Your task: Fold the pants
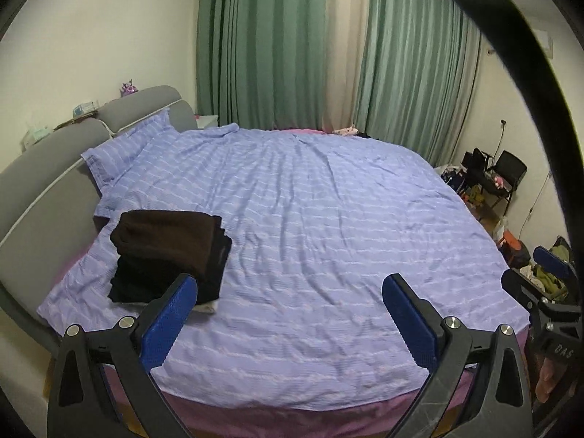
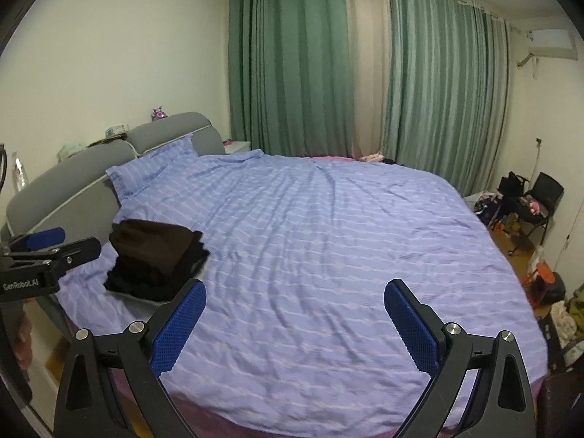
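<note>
A stack of folded dark pants [image 1: 169, 253], brown on top and black below, lies on the left side of the bed's purple striped cover [image 1: 310, 219]; it also shows in the right wrist view [image 2: 155, 262]. My left gripper [image 1: 290, 292] is open and empty, held above the bed's near edge, its left finger just in front of the stack. My right gripper [image 2: 295, 295] is open and empty above the near edge too. The right gripper shows at the right edge of the left wrist view [image 1: 553, 266]. The left gripper shows at the left edge of the right wrist view [image 2: 47, 241].
A grey headboard [image 1: 43, 175] and a striped pillow [image 1: 120, 146] stand at the left. Green curtains [image 1: 277, 43] hang behind the bed. A black chair [image 1: 507, 175] and clutter with clothes [image 1: 547, 273] crowd the floor at the right.
</note>
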### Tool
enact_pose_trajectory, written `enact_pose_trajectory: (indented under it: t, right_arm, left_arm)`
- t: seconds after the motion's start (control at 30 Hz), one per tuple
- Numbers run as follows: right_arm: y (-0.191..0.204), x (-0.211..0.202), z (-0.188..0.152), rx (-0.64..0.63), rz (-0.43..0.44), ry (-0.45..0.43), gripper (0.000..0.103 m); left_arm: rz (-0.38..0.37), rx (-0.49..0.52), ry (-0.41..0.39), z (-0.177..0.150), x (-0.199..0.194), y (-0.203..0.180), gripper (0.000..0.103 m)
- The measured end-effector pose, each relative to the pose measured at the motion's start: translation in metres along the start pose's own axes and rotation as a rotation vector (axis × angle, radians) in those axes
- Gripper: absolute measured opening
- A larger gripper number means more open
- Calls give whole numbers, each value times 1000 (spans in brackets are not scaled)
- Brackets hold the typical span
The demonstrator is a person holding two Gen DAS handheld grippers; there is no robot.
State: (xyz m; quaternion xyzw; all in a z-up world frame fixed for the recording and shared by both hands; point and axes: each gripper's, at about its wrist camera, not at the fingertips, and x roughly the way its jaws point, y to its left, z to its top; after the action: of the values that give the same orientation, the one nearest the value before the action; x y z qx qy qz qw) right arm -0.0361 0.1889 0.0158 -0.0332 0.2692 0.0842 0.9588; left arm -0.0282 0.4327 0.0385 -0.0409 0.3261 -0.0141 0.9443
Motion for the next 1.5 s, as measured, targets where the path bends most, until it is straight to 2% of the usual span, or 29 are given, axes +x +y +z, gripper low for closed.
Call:
enact_pose_trajectory:
  t: [0.23, 0.57, 1.5]
  right_arm:
    - [-31, -37, -19, 10, -7, -4, 99]
    - [-41, -59, -31, 32, -10, -9, 99]
    - [-23, -64, -24, 71, -47, -16, 99]
  left_arm:
    - [-17, 12, 15, -18, -29, -52, 103]
    - [-30, 48, 37, -33, -50, -79, 103]
    - [-32, 76, 28, -20, -54, -61, 103]
